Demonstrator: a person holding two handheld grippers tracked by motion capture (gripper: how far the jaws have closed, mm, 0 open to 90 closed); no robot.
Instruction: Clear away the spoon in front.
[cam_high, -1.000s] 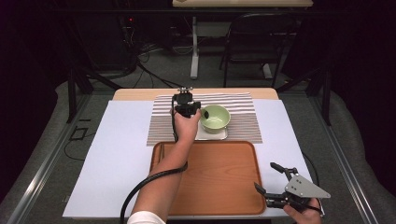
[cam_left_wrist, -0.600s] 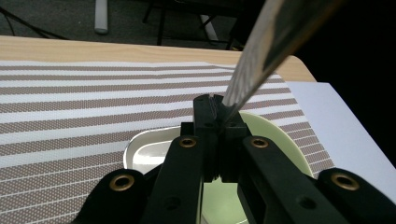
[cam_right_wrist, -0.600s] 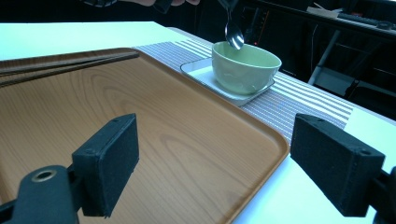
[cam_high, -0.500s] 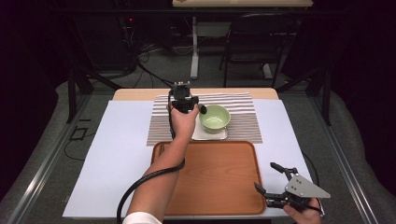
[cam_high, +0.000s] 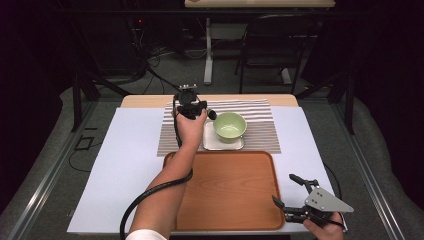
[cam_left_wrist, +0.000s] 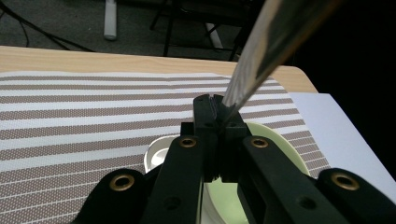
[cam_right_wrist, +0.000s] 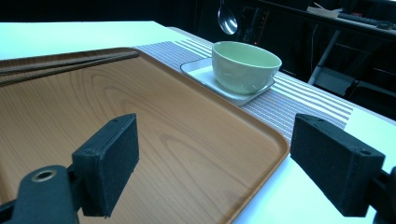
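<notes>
Two grippers are at work, and the high view shows the left gripper (cam_high: 191, 104) raised over the striped placemat (cam_high: 260, 131) at the far side of the table, just left of the green bowl (cam_high: 230, 125) on its white square plate (cam_high: 222, 144). The right gripper (cam_high: 292, 197) rests near the right corner of the wooden tray (cam_high: 235, 190), its jaws spread with nothing between them.

From the left gripper view, the jaws are closed tight on the handle of a metal spoon (cam_left_wrist: 261, 51), which slants up and away to the right above the bowl (cam_left_wrist: 275, 140).

Looking from the right gripper view, the spoon's rounded end (cam_right_wrist: 227, 19) hangs in the air beyond the bowl (cam_right_wrist: 245, 65), well clear of it.

My judgement: the spoon is being carried, and the next move calls for lowering it steadily onto the tray or beside the bowl without knocking the rim.

No brand, label or writing can be read anywhere.
</notes>
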